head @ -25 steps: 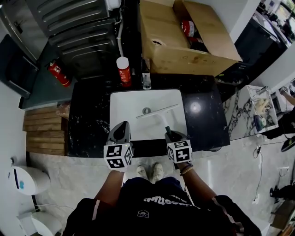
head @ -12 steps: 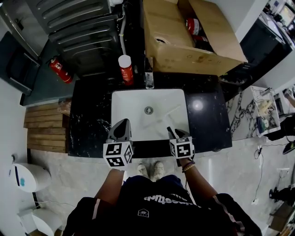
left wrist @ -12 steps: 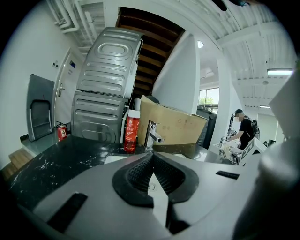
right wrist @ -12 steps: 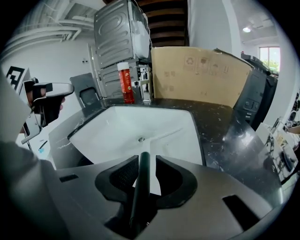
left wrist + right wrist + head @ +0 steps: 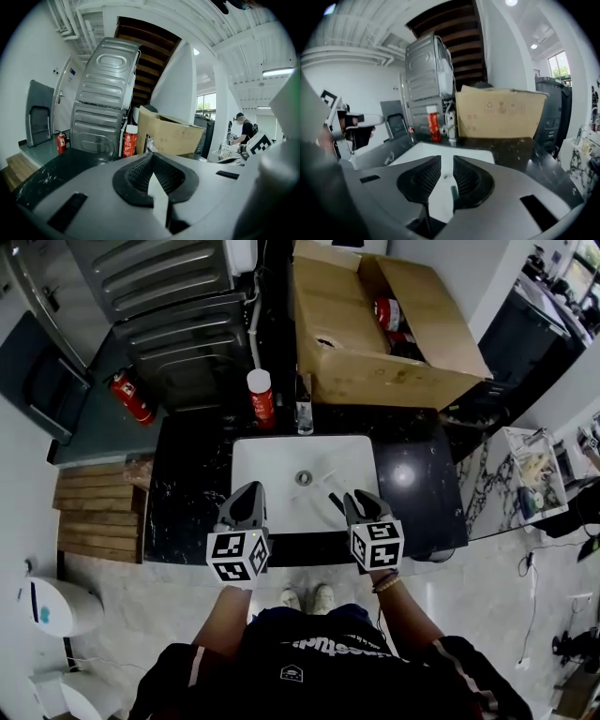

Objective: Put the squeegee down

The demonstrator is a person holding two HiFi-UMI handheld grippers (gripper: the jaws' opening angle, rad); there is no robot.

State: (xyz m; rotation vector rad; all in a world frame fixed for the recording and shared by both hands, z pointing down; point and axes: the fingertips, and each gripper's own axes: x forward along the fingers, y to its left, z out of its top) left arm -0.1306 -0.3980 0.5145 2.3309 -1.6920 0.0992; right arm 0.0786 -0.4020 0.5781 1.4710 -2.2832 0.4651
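Observation:
The squeegee (image 5: pixel 334 500) lies in the white sink (image 5: pixel 272 460), its dark green handle toward me and its pale blade toward the drain. My right gripper (image 5: pixel 362 502) hangs just right of the handle, above the basin's front edge. In the right gripper view its jaws (image 5: pixel 446 160) stand apart and are closing. Nothing is pressed between the pads. The squeegee's handle end (image 5: pixel 453 191) shows through the gap, down in the basin. My left gripper (image 5: pixel 246 502) hovers over the sink's front left, its tips (image 5: pixel 151 155) meeting with nothing held.
A faucet (image 5: pixel 303 409) and a red spray can (image 5: pixel 261 397) stand behind the basin on the black counter (image 5: pixel 187 484). Beyond them are a large open cardboard box (image 5: pixel 375 329) and a grey machine (image 5: pixel 169 315). A fire extinguisher (image 5: pixel 129 397) stands at the left.
A second ago my right gripper was at the squeegee's handle. It has since come off it and risen, leaving the squeegee lower in the basin. The left gripper also rose a little.

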